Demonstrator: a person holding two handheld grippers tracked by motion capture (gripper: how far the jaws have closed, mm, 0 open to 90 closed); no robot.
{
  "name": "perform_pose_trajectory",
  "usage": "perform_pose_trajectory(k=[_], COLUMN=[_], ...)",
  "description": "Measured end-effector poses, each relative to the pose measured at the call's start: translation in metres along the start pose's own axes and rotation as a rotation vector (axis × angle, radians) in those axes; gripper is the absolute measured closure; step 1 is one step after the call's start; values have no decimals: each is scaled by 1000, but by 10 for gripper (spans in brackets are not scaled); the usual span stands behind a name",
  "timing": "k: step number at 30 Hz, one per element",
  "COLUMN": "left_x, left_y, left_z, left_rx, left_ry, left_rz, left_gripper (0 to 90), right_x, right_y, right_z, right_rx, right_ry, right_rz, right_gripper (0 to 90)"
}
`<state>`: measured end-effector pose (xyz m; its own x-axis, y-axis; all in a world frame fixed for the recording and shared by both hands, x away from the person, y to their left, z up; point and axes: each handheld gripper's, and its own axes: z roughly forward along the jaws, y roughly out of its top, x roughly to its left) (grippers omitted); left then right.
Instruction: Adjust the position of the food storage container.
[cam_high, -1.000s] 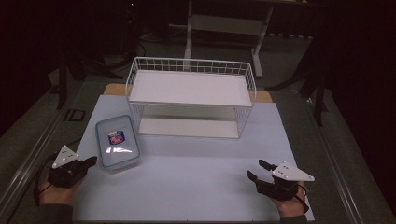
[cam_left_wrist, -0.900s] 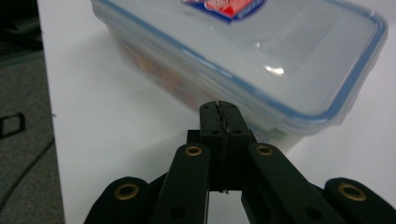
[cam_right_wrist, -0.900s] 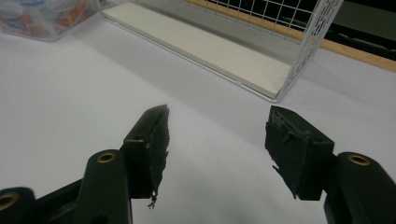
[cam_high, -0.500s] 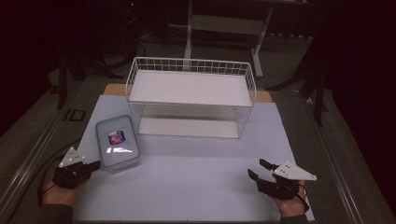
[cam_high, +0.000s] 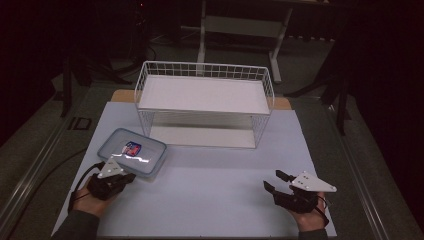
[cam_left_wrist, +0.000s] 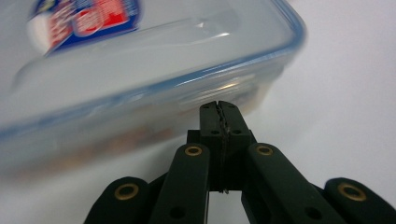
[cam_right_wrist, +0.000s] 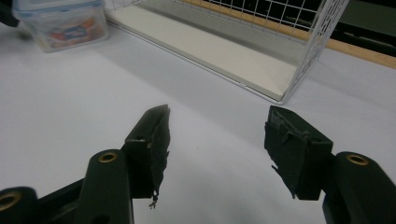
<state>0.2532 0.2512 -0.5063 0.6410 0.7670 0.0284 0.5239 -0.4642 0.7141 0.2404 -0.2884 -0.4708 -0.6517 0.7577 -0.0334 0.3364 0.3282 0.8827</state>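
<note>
Since a second ago the left gripper (cam_high: 131, 176) has slid across the white table sheet (cam_high: 210, 190) toward the clear lidded container (cam_high: 132, 152), and its tips now sit right at the container's near wall; the right gripper (cam_high: 272, 181) has not shifted from its place near the front right of the sheet. From the left gripper view the left gripper's (cam_left_wrist: 219, 112) two black pads are pressed flat against each other with nothing between them, their ends just at the blue-edged rim of the container (cam_left_wrist: 140, 70); whether they actually touch the plastic I cannot tell, since that picture is blurred. The container lies on the left part of the sheet, in front of and left of the white wire basket (cam_high: 205, 82), its red and blue label facing up. The right gripper (cam_right_wrist: 217, 140) has its jaws apart, with only bare sheet between them, pointing toward the basket (cam_right_wrist: 308, 60) and the container (cam_right_wrist: 60, 23) farther off
</note>
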Motion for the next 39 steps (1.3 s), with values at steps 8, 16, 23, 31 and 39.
perform_pose_trajectory(k=[8,16,23,31,39], left_x=[-10,24,73,104,114], left_y=[10,10,13,19,16], left_z=[1,-36,-51,-25,-8], left_rx=[-24,-198,-251,-171,-98], left_ry=[-37,54,210,299,297], left_rz=[31,-123,-252,-311,-322], left_gripper=[897,878,900,900,900], right_x=[0,-2,-2,-3,-5], right_y=[0,-1,-1,-1,-2], right_z=[-1,-2,-2,-4,-4], right_rx=[-3,-9,-8,-13,-13], right_ry=[0,-5,-1,-2,-4], right_rz=[4,18,18,21,25], right_gripper=[400,397,396,396,396])
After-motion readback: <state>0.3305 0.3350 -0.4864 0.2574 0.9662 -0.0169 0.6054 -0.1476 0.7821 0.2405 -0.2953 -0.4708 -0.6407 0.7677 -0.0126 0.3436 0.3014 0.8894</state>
